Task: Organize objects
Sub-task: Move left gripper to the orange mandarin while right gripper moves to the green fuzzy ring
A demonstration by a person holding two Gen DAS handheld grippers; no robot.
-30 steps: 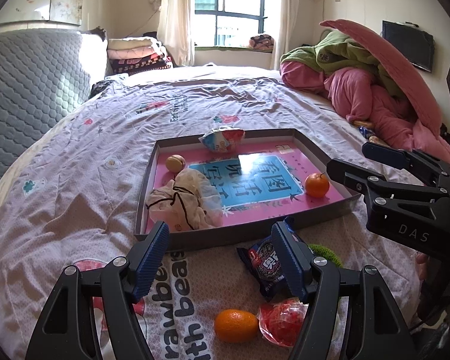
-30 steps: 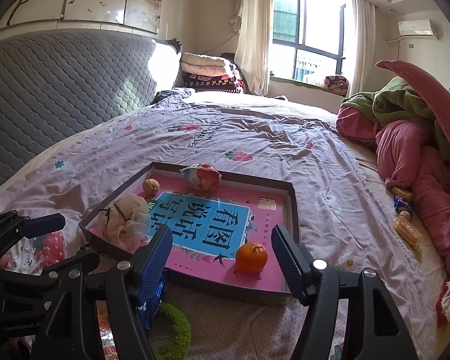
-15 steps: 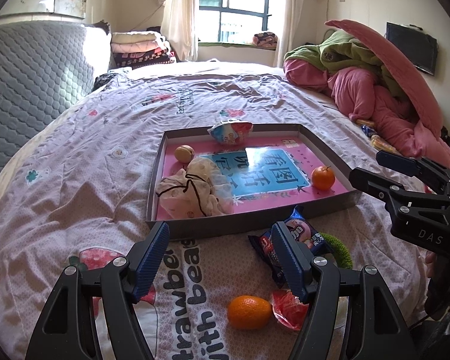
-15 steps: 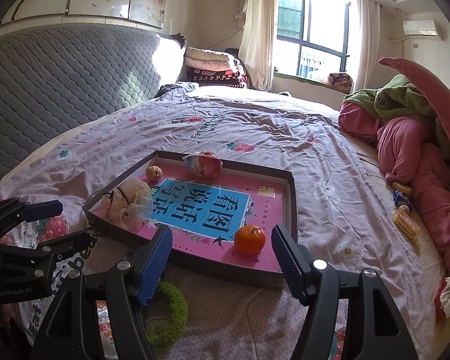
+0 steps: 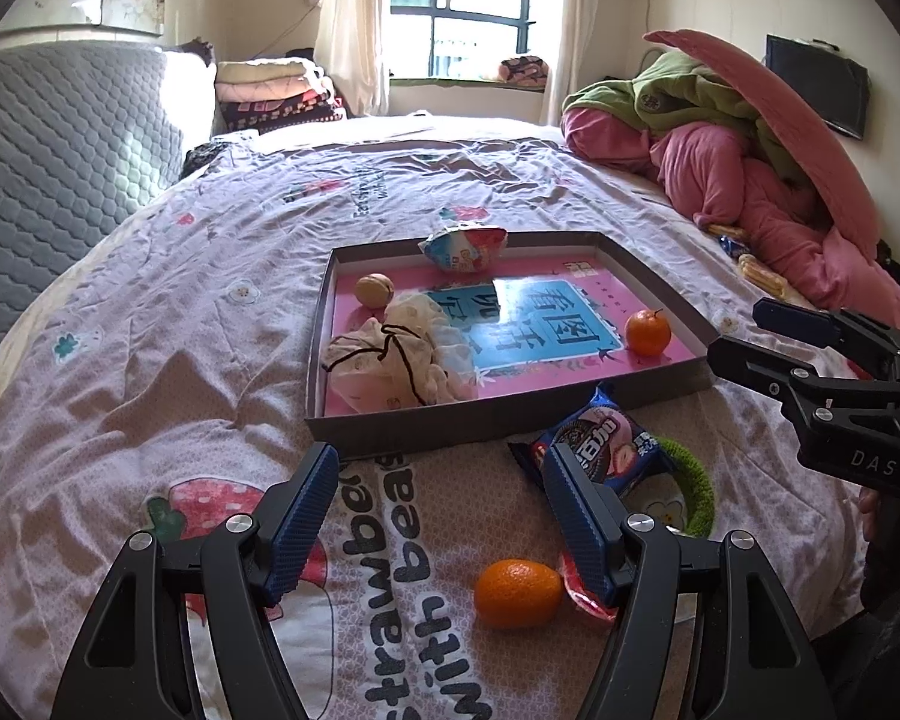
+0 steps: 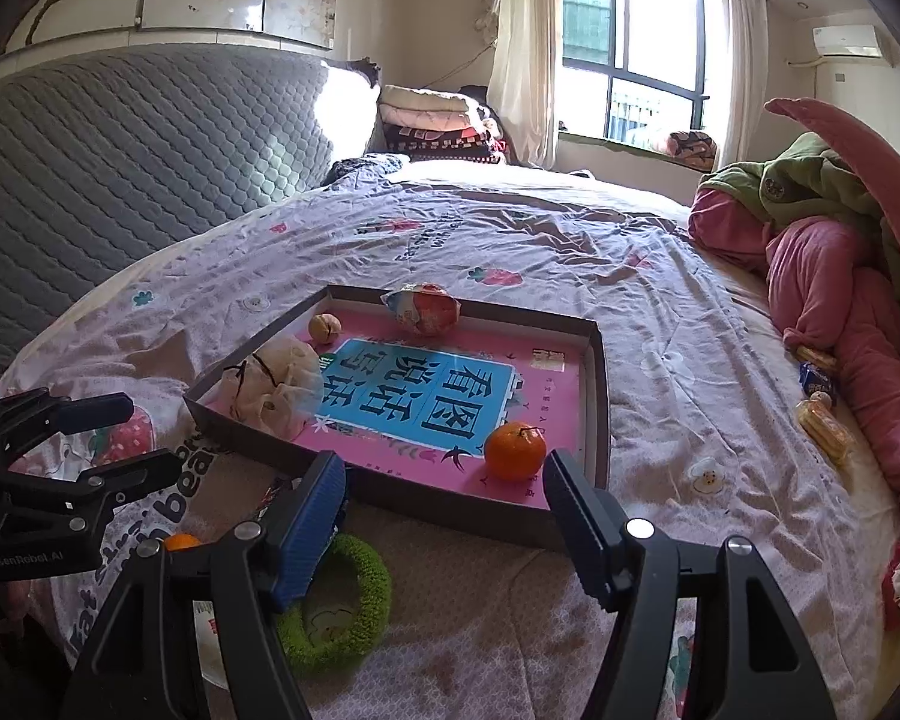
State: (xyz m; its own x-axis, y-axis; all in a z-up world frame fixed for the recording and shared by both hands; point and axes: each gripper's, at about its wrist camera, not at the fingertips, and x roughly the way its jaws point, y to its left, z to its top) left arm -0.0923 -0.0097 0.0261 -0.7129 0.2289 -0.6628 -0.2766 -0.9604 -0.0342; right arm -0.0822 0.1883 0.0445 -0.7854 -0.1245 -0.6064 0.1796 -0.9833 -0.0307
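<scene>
Here both the left gripper [image 5: 441, 504] and right gripper [image 6: 444, 510] are wide apart, empty; a red wrapper [image 5: 582, 597] at lower right is half hidden behind one finger [image 5: 579, 525].

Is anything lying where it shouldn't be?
Yes. An orange, a cookie packet and a green ring lie on the bedsheet, outside the box that holds the other things.

Shallow tray on the bed, part filled

The tray [image 5: 390, 432] holds an orange [image 5: 647, 332], walnut [image 5: 374, 290], cloth pouch [image 5: 390, 360] and snack pack [image 5: 463, 247]; a cookie packet [image 5: 594, 450], green ring [image 5: 693, 480] and second orange [image 5: 517, 593] lie before its near edge.
</scene>
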